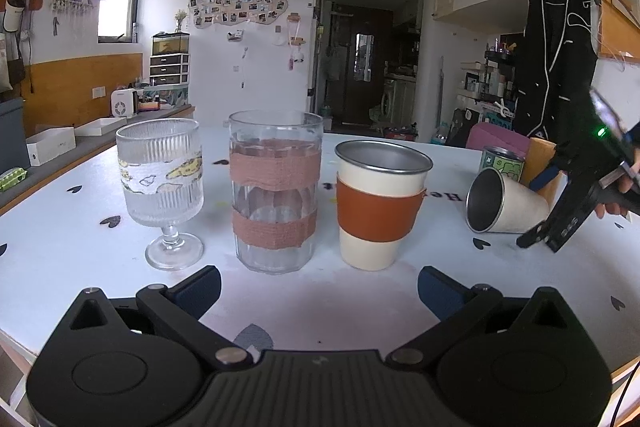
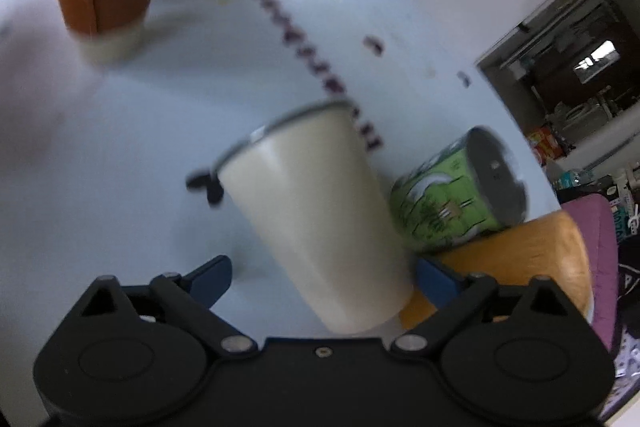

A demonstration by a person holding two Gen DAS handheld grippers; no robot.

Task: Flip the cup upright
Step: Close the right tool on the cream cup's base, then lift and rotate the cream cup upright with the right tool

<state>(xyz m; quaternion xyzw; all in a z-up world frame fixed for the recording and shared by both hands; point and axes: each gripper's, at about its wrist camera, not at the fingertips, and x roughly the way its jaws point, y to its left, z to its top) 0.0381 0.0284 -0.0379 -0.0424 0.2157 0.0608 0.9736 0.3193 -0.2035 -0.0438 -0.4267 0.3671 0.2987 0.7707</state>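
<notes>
I'm seeing the cream steel cup [image 2: 320, 211] lying tipped on the white table [image 2: 200, 87], its base sitting between my right gripper's [image 2: 324, 277] wide-spread blue pads [image 2: 212, 273], not clamped. Just beside the cup a green printed tin [image 2: 444, 203] is standing. My left gripper [image 1: 320, 287] is hovering wide open, well apart from the cup, facing a sleeved cup [image 1: 380, 203], taped tumbler [image 1: 276, 191] and ribbed goblet [image 1: 160, 183].

Landmark: tipped cream cup [image 2: 316, 223], lying on the white table [image 1: 360, 303].
Left of it: bare tabletop up to the sleeved cup [image 1: 380, 205].
Right of it: green can [image 2: 452, 199], touching or just beside; wooden block [image 2: 520, 259] near.
Around it: right gripper [image 2: 324, 279], 2 fingers spread either side.
</notes>
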